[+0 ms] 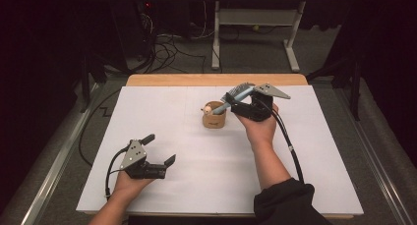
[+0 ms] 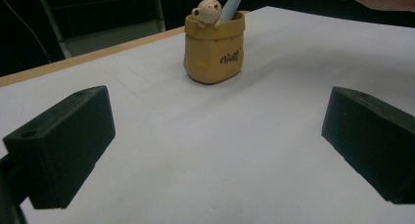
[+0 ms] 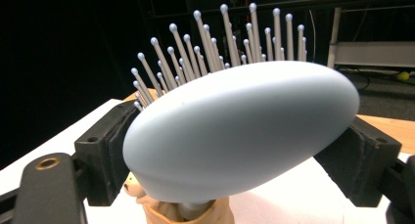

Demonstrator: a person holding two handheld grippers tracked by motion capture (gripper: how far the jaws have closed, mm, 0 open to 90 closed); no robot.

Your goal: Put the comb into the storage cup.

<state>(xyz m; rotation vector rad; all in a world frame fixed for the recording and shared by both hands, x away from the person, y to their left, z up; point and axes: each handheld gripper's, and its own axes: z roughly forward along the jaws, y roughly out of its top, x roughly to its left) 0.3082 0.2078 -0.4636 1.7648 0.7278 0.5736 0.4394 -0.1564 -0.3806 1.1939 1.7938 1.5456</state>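
A pale blue hairbrush (image 3: 244, 131) stands tilted with its handle (image 1: 221, 107) inside a small tan cup (image 1: 215, 121) that has a little bear figure (image 2: 207, 10) on its rim. My right gripper (image 1: 236, 98) is shut on the brush head (image 1: 239, 92), with one jaw on each side of it and the bristles pointing away. The cup (image 3: 191, 216) sits just below the head. My left gripper (image 1: 158, 149) rests open near the front left of the white sheet (image 1: 196, 176), nothing between its jaws, facing the cup (image 2: 214, 50) from a distance.
The white sheet covers a wooden table whose far edge (image 1: 216, 79) shows beyond it. Behind the table stand a white desk frame (image 1: 255, 18) and cables on the floor (image 1: 167, 48). A black cable (image 1: 290, 146) trails from the right gripper along the forearm.
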